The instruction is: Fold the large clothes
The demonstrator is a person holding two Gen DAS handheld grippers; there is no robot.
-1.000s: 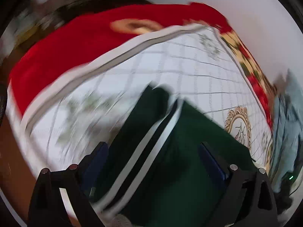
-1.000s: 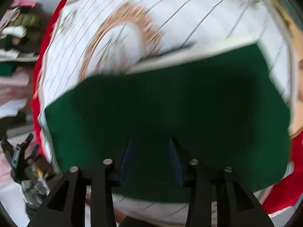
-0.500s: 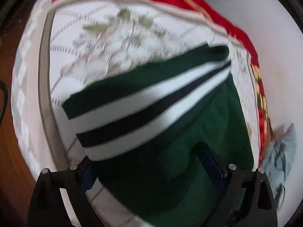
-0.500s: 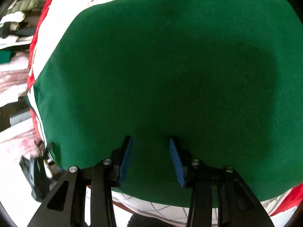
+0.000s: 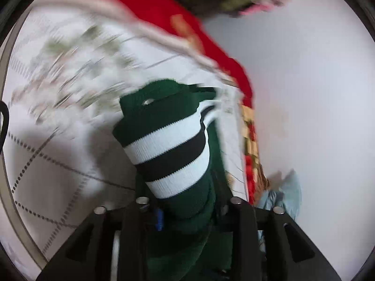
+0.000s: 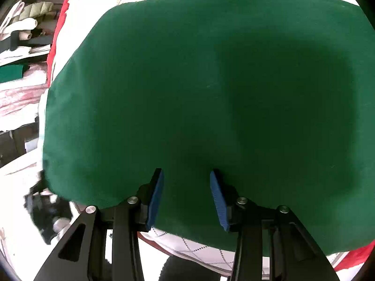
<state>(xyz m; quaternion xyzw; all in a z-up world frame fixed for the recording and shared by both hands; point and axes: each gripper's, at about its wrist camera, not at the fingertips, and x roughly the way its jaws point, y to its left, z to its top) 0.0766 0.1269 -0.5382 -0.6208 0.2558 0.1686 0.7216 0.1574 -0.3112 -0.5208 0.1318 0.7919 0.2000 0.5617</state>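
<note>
A dark green garment lies on a white quilted bedcover. In the left wrist view my left gripper (image 5: pixel 187 210) is shut on the green garment's cuffed end (image 5: pixel 173 154), which has white and black stripes and hangs bunched above the bed. In the right wrist view the garment's flat green body (image 6: pixel 199 89) fills the frame. My right gripper (image 6: pixel 186 196) is open over its near edge, blue pads (image 6: pixel 155 199) apart, holding nothing.
The white bedcover (image 5: pixel 58 164) has dotted grid lines and a red border (image 5: pixel 152 7). A light blue cloth (image 5: pixel 281 194) lies on the floor at right. Stacked folded clothes (image 6: pixel 21 30) sit at the left of the right wrist view.
My left gripper closed on the striped cuff and lifted it off the bed, bunching the cloth. The right gripper moved nearer over the flat green cloth and stayed open.
</note>
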